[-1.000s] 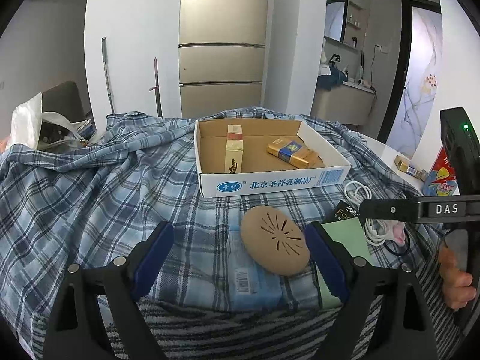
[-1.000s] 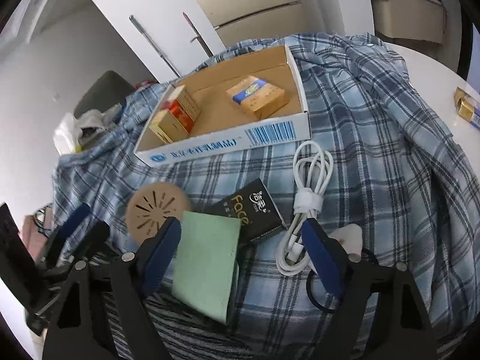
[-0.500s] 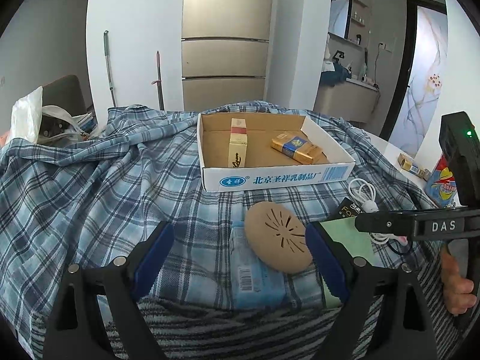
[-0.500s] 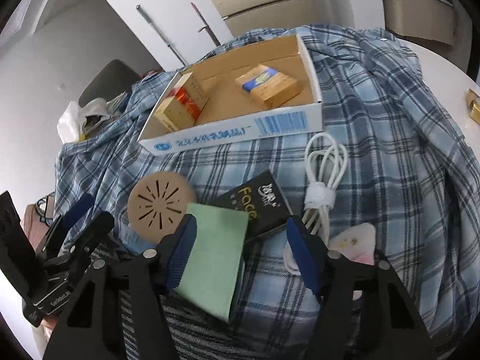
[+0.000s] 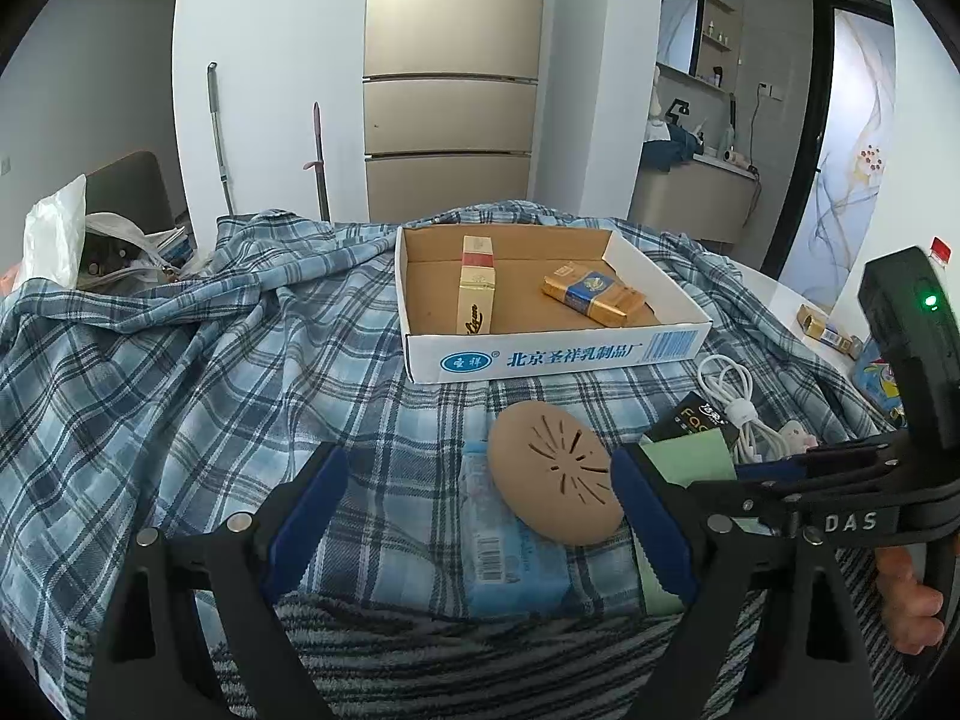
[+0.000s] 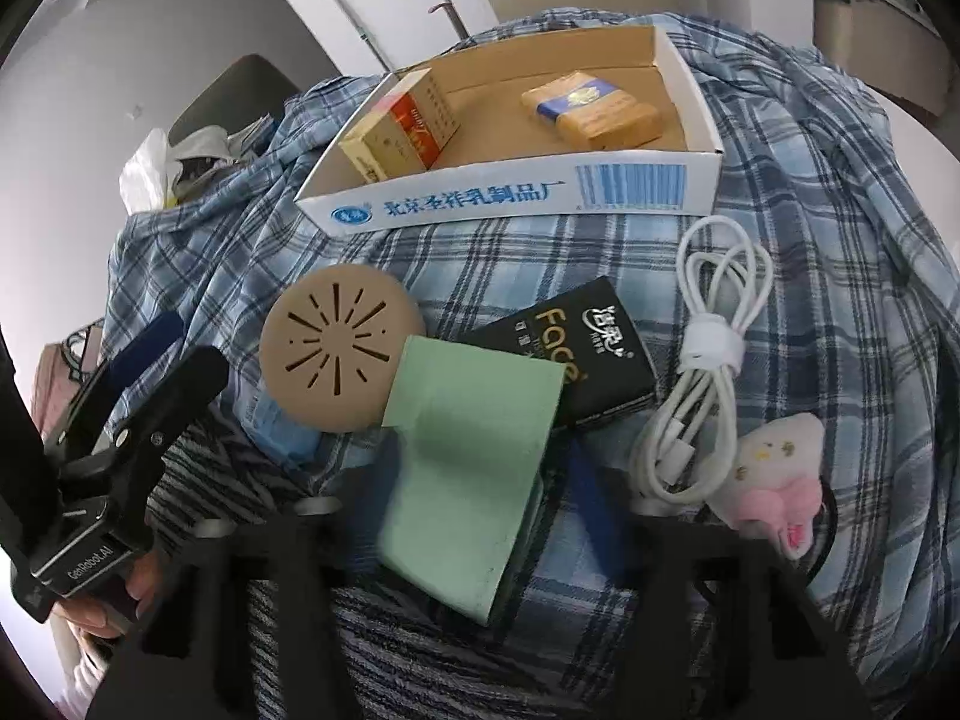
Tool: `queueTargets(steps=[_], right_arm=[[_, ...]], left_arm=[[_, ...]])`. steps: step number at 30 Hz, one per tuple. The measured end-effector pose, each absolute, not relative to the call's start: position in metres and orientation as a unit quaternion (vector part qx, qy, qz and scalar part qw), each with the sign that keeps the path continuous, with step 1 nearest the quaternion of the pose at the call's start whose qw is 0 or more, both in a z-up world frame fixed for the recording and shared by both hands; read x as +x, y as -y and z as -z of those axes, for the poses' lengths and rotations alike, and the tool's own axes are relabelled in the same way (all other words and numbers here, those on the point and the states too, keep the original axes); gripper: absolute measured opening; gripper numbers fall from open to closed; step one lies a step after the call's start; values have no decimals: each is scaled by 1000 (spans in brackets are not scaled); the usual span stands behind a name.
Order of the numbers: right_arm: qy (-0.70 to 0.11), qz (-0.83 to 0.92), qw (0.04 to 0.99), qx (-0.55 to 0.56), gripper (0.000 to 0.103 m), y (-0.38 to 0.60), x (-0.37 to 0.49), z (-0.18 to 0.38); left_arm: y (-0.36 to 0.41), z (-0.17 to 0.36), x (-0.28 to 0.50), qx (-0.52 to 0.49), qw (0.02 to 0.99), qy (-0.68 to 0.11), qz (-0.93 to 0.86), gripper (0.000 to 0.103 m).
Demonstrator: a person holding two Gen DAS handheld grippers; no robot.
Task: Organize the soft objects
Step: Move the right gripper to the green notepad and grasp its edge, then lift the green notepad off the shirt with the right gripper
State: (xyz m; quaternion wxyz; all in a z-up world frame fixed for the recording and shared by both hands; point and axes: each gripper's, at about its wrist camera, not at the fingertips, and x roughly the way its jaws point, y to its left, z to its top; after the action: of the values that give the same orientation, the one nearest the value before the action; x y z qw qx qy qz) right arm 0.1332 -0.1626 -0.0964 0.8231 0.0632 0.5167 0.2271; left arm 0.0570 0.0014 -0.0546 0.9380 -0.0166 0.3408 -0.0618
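Note:
A green sponge (image 6: 474, 474) lies at the near edge of the plaid cloth, over a black "Face" tissue pack (image 6: 576, 354). My right gripper (image 6: 480, 480) has its blue fingers close on both sides of the sponge; contact is unclear. The sponge also shows in the left wrist view (image 5: 690, 462). A tan round slotted pad (image 5: 555, 471) rests on a blue tissue pack (image 5: 510, 546). My left gripper (image 5: 480, 516) is open, straddling both just above the cloth. A pink-and-white plush (image 6: 774, 474) lies at the right.
A white cardboard tray (image 5: 552, 354) holds two cigarette packs behind the objects. A coiled white cable (image 6: 708, 360) lies right of the black pack. A striped cloth (image 5: 420, 660) covers the near edge. A white bag (image 5: 54, 234) sits far left.
My right gripper has moved forward and its fingers have narrowed around the green sponge. My left gripper has stayed open and shifted only slightly.

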Motion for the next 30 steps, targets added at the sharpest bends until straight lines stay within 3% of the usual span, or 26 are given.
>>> queueTargets(steps=[5,8,14,23,30], right_arm=[[-462,-246,849,72,9,173,123,72],[-424,-242,869,76,4,181,116,53],[-362,-169,916,39,4,197,105,23],[-411,-160,898,5,5,180,113,48],[-441,-230,865,62,18,184,116,56]], left_arm=[[-1,55,57,-16,938,-341,61,91],[-1,55,57,-17,938,-341,62,91],[-1,55,57,-16,938,-340,63,91],[-1,55,56,-16,938,-340,63,91],[-1,55,56,-15,938,-340,63,91]])
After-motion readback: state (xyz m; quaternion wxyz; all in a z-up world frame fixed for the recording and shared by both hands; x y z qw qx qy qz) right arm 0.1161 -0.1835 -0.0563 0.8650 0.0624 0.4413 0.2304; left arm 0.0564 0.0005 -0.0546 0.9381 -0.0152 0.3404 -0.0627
